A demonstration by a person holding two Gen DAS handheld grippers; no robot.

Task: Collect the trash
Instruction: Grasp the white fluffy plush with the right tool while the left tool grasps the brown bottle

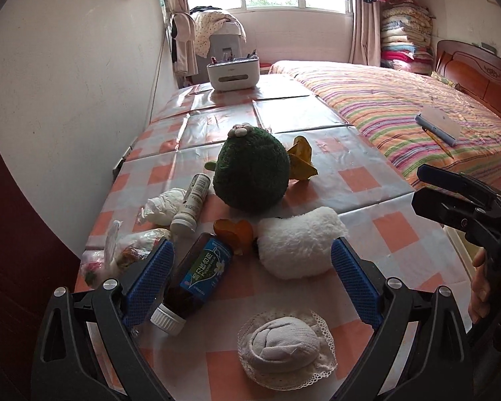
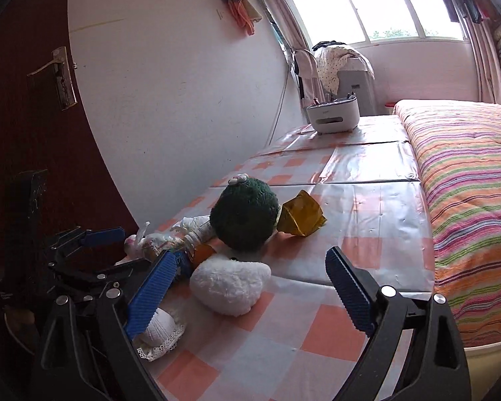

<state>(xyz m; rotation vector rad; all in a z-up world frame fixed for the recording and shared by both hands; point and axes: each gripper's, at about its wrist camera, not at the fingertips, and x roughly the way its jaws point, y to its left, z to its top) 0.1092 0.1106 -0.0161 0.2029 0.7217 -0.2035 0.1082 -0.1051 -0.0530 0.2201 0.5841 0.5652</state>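
On the checked table [image 1: 367, 180] lie a crumpled white tissue [image 1: 162, 205], a clear plastic bag [image 1: 130, 254] of scraps, orange peel [image 1: 235, 232] and a yellow wrapper [image 1: 302, 158]. My left gripper [image 1: 252, 265] is open and empty, low over the table, with a dark bottle [image 1: 200, 274] beside its left finger. My right gripper [image 2: 250, 274] is open and empty near the white plush [image 2: 230, 284]; the wrapper [image 2: 300, 219] lies farther ahead. The right gripper also shows at the right edge of the left wrist view [image 1: 451, 193].
A green plush [image 1: 252, 170], a white pill bottle [image 1: 190, 204], a lace-edged rolled sock [image 1: 285, 342] and a white organiser box [image 1: 233, 73] are on the table. A striped bed [image 1: 417, 107] borders the right side, a wall the left.
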